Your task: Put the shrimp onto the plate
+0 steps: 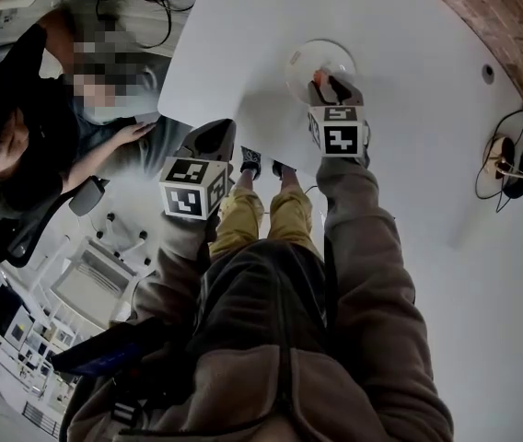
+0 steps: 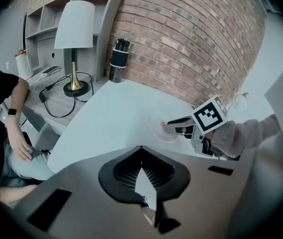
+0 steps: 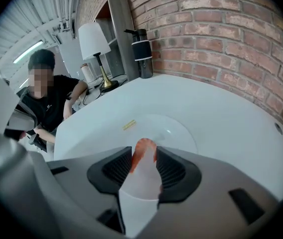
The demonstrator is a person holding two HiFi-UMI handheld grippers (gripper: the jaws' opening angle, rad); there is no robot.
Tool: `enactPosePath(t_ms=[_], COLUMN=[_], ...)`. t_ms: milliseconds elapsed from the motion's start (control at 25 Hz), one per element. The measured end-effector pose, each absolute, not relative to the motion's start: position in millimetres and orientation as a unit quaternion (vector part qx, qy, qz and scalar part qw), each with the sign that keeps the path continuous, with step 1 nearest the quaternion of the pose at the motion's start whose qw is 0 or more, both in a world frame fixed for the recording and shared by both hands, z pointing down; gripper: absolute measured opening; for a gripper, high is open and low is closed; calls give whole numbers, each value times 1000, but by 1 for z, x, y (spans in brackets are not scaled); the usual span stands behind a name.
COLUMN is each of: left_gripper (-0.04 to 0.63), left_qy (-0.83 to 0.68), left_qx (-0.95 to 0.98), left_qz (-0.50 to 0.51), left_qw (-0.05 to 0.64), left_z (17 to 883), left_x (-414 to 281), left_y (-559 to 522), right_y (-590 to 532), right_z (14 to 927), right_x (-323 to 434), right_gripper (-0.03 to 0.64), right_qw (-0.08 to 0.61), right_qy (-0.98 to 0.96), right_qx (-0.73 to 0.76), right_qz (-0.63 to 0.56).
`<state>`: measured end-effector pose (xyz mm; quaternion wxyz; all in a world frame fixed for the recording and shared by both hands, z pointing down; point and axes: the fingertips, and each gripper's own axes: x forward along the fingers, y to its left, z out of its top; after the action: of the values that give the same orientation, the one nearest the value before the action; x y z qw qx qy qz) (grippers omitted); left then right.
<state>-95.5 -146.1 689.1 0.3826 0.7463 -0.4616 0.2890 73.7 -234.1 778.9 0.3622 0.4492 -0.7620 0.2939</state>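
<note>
Over the clear plate point(image 3: 179, 128) on the white tabletop point(image 1: 409, 173), the right gripper point(image 1: 333, 88) has its jaws clenched on the shrimp point(image 3: 144, 152). This orange and white piece stands out past the jaw tips, at the near part of the plate; if it touches the plate, I cannot tell. At the near left edge of the tabletop, the left gripper point(image 2: 141, 151) hangs with jaws closed together on nothing
</note>
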Motion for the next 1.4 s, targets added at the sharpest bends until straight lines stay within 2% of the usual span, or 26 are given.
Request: enactPosePath(t_ms=[840, 1120, 1400], left_gripper=[5, 5, 5], left_qy=[-461, -468, -472], left_qx=[744, 748, 781], left_qz=[289, 287, 248], left_qw=[387, 374, 327], left_z=[692, 680, 615], left_x=[-96, -94, -79], left_y=[-142, -137, -156], right_y=[-234, -233, -218], right_z=[794, 773, 660], right_x=[65, 71, 96], right_gripper=[152, 189, 187], right_qw=[388, 349, 252], right_qy=[-762, -779, -792], right_qx=[422, 428, 490], right_qz=[300, 296, 262])
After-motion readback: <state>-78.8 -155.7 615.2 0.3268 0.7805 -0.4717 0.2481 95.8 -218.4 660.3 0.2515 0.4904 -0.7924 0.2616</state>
